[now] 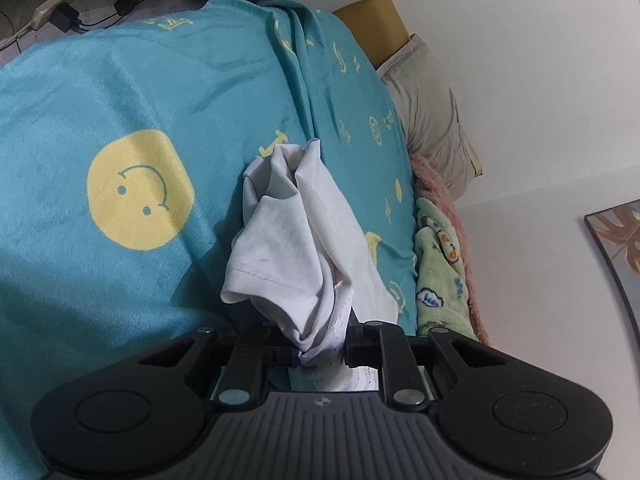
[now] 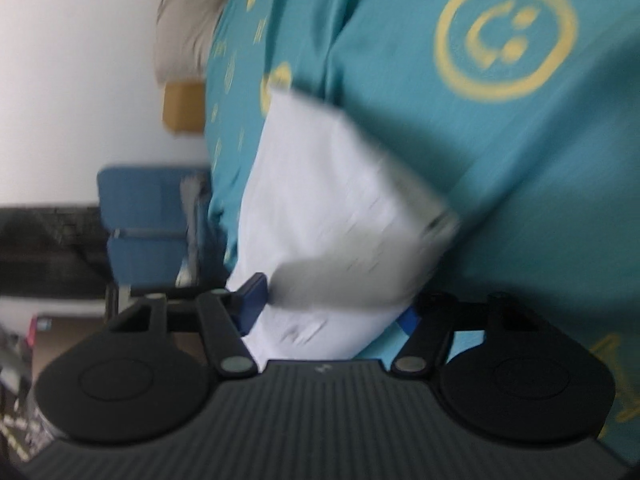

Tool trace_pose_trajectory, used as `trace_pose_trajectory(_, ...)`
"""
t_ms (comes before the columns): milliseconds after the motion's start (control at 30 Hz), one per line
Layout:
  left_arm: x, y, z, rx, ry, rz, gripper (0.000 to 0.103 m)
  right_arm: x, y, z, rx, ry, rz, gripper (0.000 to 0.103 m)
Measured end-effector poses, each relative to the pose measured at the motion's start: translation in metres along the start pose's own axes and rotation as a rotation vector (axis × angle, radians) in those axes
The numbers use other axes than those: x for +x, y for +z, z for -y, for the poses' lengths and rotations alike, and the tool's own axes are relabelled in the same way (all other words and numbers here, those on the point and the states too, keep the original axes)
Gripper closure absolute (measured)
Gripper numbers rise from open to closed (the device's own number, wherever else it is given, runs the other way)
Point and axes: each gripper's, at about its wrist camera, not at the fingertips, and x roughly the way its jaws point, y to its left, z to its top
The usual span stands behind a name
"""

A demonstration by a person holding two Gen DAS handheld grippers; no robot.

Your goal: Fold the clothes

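From the left wrist view, the left gripper had its jaws drawn narrow and pinched on a bunched fold of the white garment, which trailed away from the jaws in a crumpled heap across the teal blanket on the bed. A big yellow smiley face sat on the blanket just left of the cloth. Beyond the blanket's far edge lay a beige pillow, a green patterned fleece and a pink one against the white wall. From the right wrist view, badly blurred, the right gripper stood with its jaws about half apart and the white garment lying between them; I could not tell whether the blue pads pressed on it. The cloth rested on the same teal blanket, with a blue chair by the wall.
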Motion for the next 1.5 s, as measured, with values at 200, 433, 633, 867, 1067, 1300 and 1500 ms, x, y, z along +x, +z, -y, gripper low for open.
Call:
trace_pose_trajectory(200,-0.002,-0.001,0.006,0.022,-0.014,0.001,0.084,-0.004,0.005,-0.011,-0.046,-0.033,0.045,0.076)
trace_pose_trajectory(433,-0.032,0.003,0.036,0.042,-0.067,0.004,0.084,-0.034,0.002,-0.049,-0.144,0.043,0.091,0.083)
trace_pose_trajectory(633,-0.073,-0.013,0.108,0.116,-0.104,-0.053,0.084,-0.102,-0.007,-0.082,-0.174,0.078,0.137,0.083)
trace_pose_trajectory(867,-0.093,-0.058,0.169,0.153,-0.056,-0.155,0.084,-0.182,-0.001,-0.086,-0.146,0.049,0.183,0.083)
trace_pose_trajectory(1067,-0.031,-0.101,0.242,0.221,-0.038,-0.233,0.085,-0.222,0.067,-0.088,-0.172,0.024,0.251,0.083)
trace_pose_trajectory(1300,0.095,-0.157,0.390,0.330,-0.181,-0.282,0.086,-0.298,0.201,-0.139,-0.289,0.009,0.473,0.083)
trace_pose_trajectory(1500,0.177,-0.236,0.488,0.452,-0.381,-0.263,0.085,-0.367,0.262,-0.159,-0.429,-0.028,0.737,0.083)
